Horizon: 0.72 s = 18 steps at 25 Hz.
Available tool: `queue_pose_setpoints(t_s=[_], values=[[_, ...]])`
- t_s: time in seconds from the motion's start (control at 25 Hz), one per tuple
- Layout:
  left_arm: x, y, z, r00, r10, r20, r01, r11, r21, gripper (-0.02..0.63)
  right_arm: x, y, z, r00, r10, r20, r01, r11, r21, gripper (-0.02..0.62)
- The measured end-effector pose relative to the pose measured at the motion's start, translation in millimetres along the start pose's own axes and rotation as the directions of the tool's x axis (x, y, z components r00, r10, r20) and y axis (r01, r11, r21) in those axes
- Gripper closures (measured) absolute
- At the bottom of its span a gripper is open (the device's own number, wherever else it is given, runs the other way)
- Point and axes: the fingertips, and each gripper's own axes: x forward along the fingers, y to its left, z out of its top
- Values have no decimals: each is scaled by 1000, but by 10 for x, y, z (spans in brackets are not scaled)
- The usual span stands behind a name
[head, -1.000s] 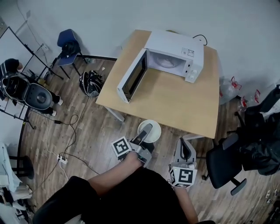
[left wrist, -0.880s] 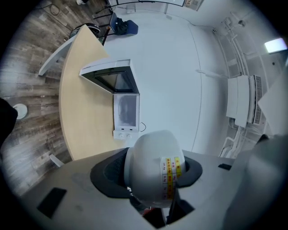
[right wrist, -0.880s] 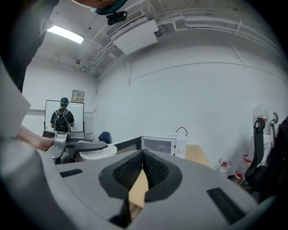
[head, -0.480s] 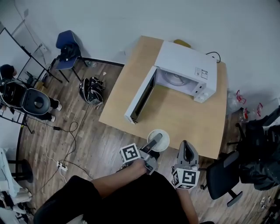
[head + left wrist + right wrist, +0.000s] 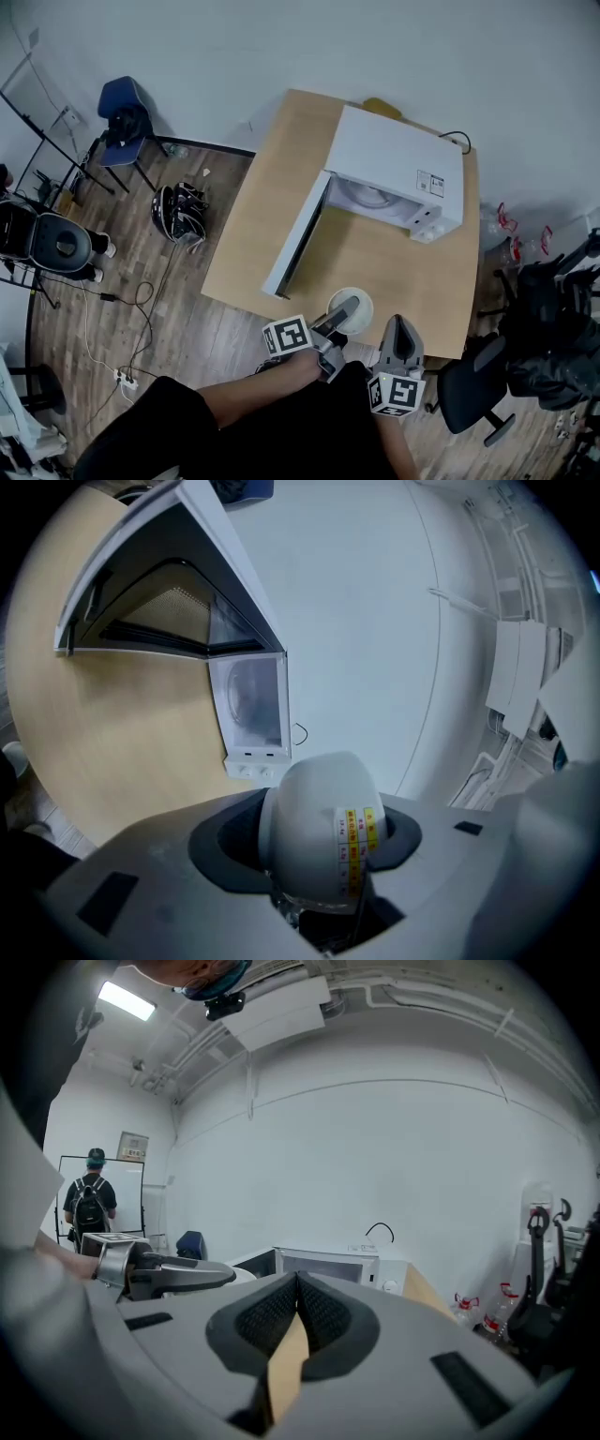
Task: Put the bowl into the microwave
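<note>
Clamping the white bowl [image 5: 314,832], the left gripper [image 5: 335,323] holds it over the table's [image 5: 281,202] near edge, facing the microwave [image 5: 394,173] (door open); the right gripper [image 5: 298,1288] is closed, empty.

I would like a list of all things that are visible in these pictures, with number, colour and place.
table: one, light wood, centre of the room
microwave: one, white, on the table, door open
bowl: one, white, above the table's near edge
chair: one, blue, far left by the wall
office chair: one, black, right of the table
left gripper: one, grey, shut on the bowl
right gripper: one, grey, jaws together, empty
</note>
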Motion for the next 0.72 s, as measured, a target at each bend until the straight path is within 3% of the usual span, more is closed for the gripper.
queue_pose_setpoints(t_s=[0.32,0.72], values=[[337,215,220,999,36,21,-37,999,13,383,222,-248,20,1000,-3,21,3,999,33,534],[949,439,627,992,63,108,-66,997,27,383,902,-625,17,995,95,19,-95,995,28,535]])
